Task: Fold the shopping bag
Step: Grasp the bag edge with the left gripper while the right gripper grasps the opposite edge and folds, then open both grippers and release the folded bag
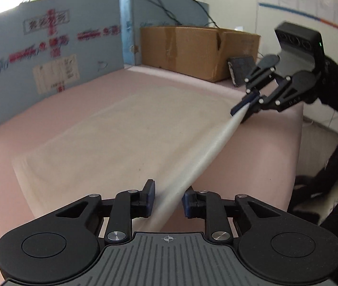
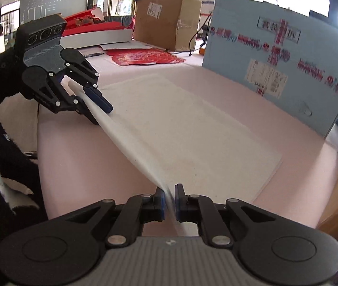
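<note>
**Left wrist view: bag edge lifted between both grippers**

In the left wrist view, your left gripper (image 1: 167, 200) sat at the near edge of the cream shopping bag (image 1: 111, 138), which lay flat on the pink table surface (image 1: 252, 166). Its jaws stood partly apart, with the raised bag edge running up between the blue pads (image 1: 150, 196). The edge was blurred there, and a gap showed on either side, so you could not have told whether the pads actually pinched it. From the right wrist view, the same gripper (image 2: 99, 110) looked nearly closed around the fabric, though the contact itself was hidden behind the pads.

Your right gripper (image 2: 169, 201) had its jaws drawn close, only a narrow slot between them, and the bag edge (image 2: 145, 157) passed through that slot; it appeared gripped. The left wrist view showed that gripper (image 1: 244, 110) with the fabric tapering into its tips.

The lifted edge stretched taut between the two grippers, while the rest of the bag stayed flat on the table. The bag's handles could not be made out.

Behind the bag stood a light blue board (image 1: 49, 54) with red characters too smeared to read, and a cardboard box (image 1: 192, 50) beside it. Your dark sleeve (image 1: 335, 90) was cut off at the frame edge.
</note>
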{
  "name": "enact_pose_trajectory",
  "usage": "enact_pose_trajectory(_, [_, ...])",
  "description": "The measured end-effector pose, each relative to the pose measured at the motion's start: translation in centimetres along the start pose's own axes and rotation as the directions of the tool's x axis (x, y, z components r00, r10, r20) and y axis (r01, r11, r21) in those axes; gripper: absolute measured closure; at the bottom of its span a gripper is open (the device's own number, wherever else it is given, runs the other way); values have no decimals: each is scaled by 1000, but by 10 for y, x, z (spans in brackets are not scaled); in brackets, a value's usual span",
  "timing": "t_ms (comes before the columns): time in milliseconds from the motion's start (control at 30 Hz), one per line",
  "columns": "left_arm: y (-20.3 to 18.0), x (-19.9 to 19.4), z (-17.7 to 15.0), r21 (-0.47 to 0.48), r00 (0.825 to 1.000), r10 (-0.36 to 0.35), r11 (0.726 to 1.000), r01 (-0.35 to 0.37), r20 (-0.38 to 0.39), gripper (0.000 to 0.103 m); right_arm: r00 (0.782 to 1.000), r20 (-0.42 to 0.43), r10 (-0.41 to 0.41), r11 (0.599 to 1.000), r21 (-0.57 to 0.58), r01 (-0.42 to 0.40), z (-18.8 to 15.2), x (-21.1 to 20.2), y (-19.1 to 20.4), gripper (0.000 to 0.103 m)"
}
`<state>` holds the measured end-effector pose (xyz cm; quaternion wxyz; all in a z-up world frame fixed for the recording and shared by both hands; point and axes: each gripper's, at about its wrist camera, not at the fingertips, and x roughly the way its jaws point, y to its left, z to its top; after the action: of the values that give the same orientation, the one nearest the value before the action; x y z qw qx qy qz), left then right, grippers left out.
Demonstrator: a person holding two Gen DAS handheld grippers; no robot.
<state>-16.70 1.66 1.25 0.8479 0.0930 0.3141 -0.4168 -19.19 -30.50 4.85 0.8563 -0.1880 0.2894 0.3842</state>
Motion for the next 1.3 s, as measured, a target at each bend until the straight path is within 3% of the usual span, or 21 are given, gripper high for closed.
enact_pose_trajectory(133, [29,-7,-14,-227,998,-32,973,45,60,79,994,47,103,981,160,-110,-6,2,-31,87])
enact_pose_trajectory(233, [39,-10,-22,-311,994,-49,947,77,99,79,984,85,156,943,283,-174,-12,2,-54,84])
enact_pose_trajectory(333, [49,-14,-31,-392,988,-46,914,100,145,79,980,130,149,897,399,-189,-20,-3,-73,76])
enact_pose_trajectory(467, [62,-16,-36,-471,982,-40,874,124,185,79,974,184,134,814,540,-214,-34,-3,-92,82])
enact_pose_trajectory(500, [64,-17,-37,-487,981,-30,865,121,190,79,975,185,120,809,551,-204,-35,-2,-92,85])
enact_pose_trajectory(600, [63,-19,-33,-503,983,29,862,66,179,79,985,165,54,818,558,-139,-32,-1,-84,89])
enact_pose_trajectory(733, [62,-25,-31,-517,977,156,854,-59,146,79,992,120,-30,831,554,-42,-27,-3,-71,89])
enact_pose_trajectory(900, [42,-25,-21,-378,954,288,895,-237,83,78,988,64,-140,862,498,90,-17,0,-53,87])
enact_pose_trajectory(1033, [36,-28,-21,-331,938,341,894,-303,62,78,979,44,-197,860,488,151,-13,4,-49,86])
enact_pose_trajectory(1100, [35,-31,-22,-324,924,378,882,-341,54,77,966,18,-259,869,441,224,-9,8,-40,83])
enact_pose_trajectory(1133, [32,-30,-21,-300,909,414,874,-383,45,77,954,2,-299,874,402,273,-7,10,-33,82])
enact_pose_trajectory(1167, [29,-30,-20,-274,892,450,863,-424,36,67,940,-11,-340,875,361,321,-5,12,-26,78])
enact_pose_trajectory(1200, [26,-29,-19,-248,874,486,850,-465,29,50,923,-22,-383,874,314,370,-3,16,-18,71])
enact_pose_trajectory(1267, [19,-28,-17,-195,832,555,818,-542,17,34,895,-20,-447,865,247,437,-3,22,-6,68])
enact_pose_trajectory(1300, [16,-28,-16,-170,813,582,803,-571,17,34,885,-16,-466,859,231,456,-3,24,-3,68])
